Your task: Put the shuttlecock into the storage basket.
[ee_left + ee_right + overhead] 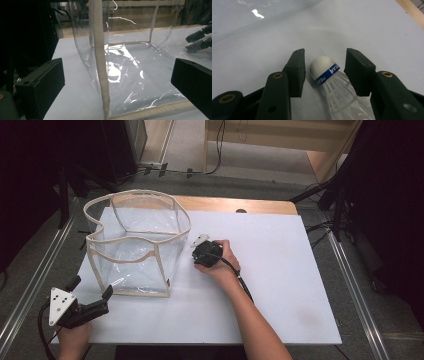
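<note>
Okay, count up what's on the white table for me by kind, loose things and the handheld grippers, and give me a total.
Clear bag with beige trim: 1
Shuttlecock, white with a blue band: 1
Handheld grippers: 2, the left gripper and the right gripper
Total: 4

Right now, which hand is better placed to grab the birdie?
Right. The right gripper already has its open jaws on both sides of the shuttlecock. The left gripper sits by the clear bag's near corner.
</note>
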`<action>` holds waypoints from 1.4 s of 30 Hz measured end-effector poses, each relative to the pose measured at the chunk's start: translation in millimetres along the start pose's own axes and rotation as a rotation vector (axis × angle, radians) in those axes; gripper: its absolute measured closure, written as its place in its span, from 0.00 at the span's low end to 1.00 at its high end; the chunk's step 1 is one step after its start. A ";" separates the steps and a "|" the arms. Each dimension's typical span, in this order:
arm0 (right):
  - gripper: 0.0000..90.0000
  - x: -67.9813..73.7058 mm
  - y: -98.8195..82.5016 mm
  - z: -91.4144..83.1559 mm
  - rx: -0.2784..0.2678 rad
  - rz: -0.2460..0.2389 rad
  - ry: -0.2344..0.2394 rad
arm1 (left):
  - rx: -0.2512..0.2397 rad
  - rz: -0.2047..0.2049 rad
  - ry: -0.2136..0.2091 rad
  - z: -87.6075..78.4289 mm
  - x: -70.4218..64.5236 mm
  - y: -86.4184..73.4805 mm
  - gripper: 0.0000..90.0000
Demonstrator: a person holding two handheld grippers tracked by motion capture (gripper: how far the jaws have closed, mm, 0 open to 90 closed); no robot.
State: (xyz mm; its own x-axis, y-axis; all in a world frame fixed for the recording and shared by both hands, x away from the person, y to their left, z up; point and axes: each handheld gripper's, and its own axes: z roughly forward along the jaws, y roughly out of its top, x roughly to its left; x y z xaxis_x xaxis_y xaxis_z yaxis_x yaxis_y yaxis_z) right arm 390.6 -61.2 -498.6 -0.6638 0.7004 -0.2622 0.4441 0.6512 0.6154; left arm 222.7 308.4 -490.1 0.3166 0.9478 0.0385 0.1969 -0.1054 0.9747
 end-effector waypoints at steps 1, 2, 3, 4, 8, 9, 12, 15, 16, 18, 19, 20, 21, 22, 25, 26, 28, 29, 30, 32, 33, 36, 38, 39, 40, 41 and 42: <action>0.57 -1.5 -0.7 0.6 -0.001 -0.003 0.001 | 0.000 0.000 0.000 0.0 0.0 0.0 0.00; 0.60 -2.5 -1.2 -0.2 -0.002 0.000 -0.003 | 0.000 0.000 -0.001 0.0 0.1 0.0 0.00; 0.63 -3.8 -1.5 -1.3 0.001 -0.002 -0.001 | 0.000 -0.001 -0.001 0.0 0.2 0.0 0.00; 0.64 -5.3 -2.3 -1.9 -0.001 -0.005 0.006 | 0.000 -0.001 -0.001 0.0 0.2 0.0 0.00; 0.64 -6.7 -6.3 -7.3 -0.006 -0.018 0.063 | -0.003 -0.004 -0.001 0.1 0.5 0.0 0.00; 0.62 -5.7 -7.8 -9.6 -0.011 -0.012 0.082 | -0.003 -0.004 -0.001 0.1 0.5 0.0 0.00; 0.56 -5.1 -11.0 -13.6 -0.023 -0.018 0.108 | -0.001 -0.003 -0.001 0.0 0.3 0.0 0.00; 0.43 -1.9 -21.0 -21.8 -0.052 -0.013 0.124 | -0.001 -0.004 0.001 0.1 0.2 0.0 0.00; 0.43 -1.9 -21.0 -21.8 -0.052 -0.013 0.124 | -0.001 -0.004 0.001 0.1 0.2 0.0 0.00; 0.40 -1.5 -25.3 -27.4 -0.075 0.010 0.139 | -0.001 -0.005 0.002 0.0 0.3 0.0 0.00; 0.47 -0.2 -30.5 -36.3 -0.130 0.034 0.135 | -0.002 -0.005 0.002 0.1 0.3 0.0 0.00; 0.51 1.0 -33.0 -41.2 -0.155 0.037 0.134 | 0.000 -0.004 0.003 0.2 0.2 0.0 0.00; 0.55 3.1 -35.2 -46.1 -0.177 0.038 0.131 | 0.001 -0.003 0.004 0.2 0.2 0.0 0.00; 0.59 5.4 -37.7 -51.0 -0.197 0.034 0.126 | 0.001 -0.003 0.004 0.2 0.2 0.0 0.00; 0.73 10.9 -47.7 -62.3 -0.203 0.065 0.120 | -0.001 0.001 0.004 0.5 -0.3 -0.1 0.00; 0.77 12.0 -52.0 -64.1 -0.199 0.083 0.124 | -0.001 0.001 0.004 0.5 -0.3 -0.1 0.00; 0.84 13.0 -61.1 -65.3 -0.170 0.121 0.146 | 0.000 0.001 0.005 0.5 -0.4 0.0 0.00; 0.87 12.7 -65.5 -65.5 -0.154 0.134 0.143 | -0.001 0.001 0.004 0.5 -0.4 -0.1 0.00; 0.91 11.5 -69.8 -64.7 -0.140 0.153 0.141 | 0.000 0.004 0.003 0.5 -0.5 -0.1 0.00; 0.93 9.4 -73.8 -64.1 -0.121 0.170 0.136 | 0.000 0.004 0.003 0.5 -0.6 -0.1 0.00; 0.97 4.1 -80.7 -61.8 -0.101 0.223 0.128 | 0.002 0.005 0.004 0.4 -0.8 -0.1 0.00; 0.97 -4.2 -86.3 -57.3 -0.070 0.278 0.109 | 0.002 0.005 0.005 0.3 -0.6 -0.1 0.00; 0.97 -8.9 -86.6 -52.9 -0.058 0.298 0.088 | 0.000 0.004 0.004 0.4 -0.6 -0.1 0.00; 0.97 -8.9 -86.6 -52.9 -0.058 0.298 0.088 | 0.000 0.004 0.004 0.4 -0.6 -0.1 0.00; 0.97 -13.8 -85.7 -48.3 -0.049 0.329 0.063 | 0.001 0.004 0.005 0.4 -0.8 -0.1 0.00; 0.97 -13.8 -85.7 -48.3 -0.049 0.329 0.063 | 0.001 0.004 0.005 0.4 -0.8 -0.1 0.00; 0.97 -18.9 -83.5 -44.4 -0.045 0.347 0.044 | 0.001 0.005 0.004 0.4 -0.7 -0.1 0.00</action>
State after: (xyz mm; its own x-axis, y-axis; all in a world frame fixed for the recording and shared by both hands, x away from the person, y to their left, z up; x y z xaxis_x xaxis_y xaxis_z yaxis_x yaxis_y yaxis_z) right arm 339.3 -141.9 -512.0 -0.5037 0.8639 -0.0001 0.6216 0.3625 0.6944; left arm 222.8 307.7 -490.3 0.3140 0.9484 0.0444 0.1960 -0.1105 0.9744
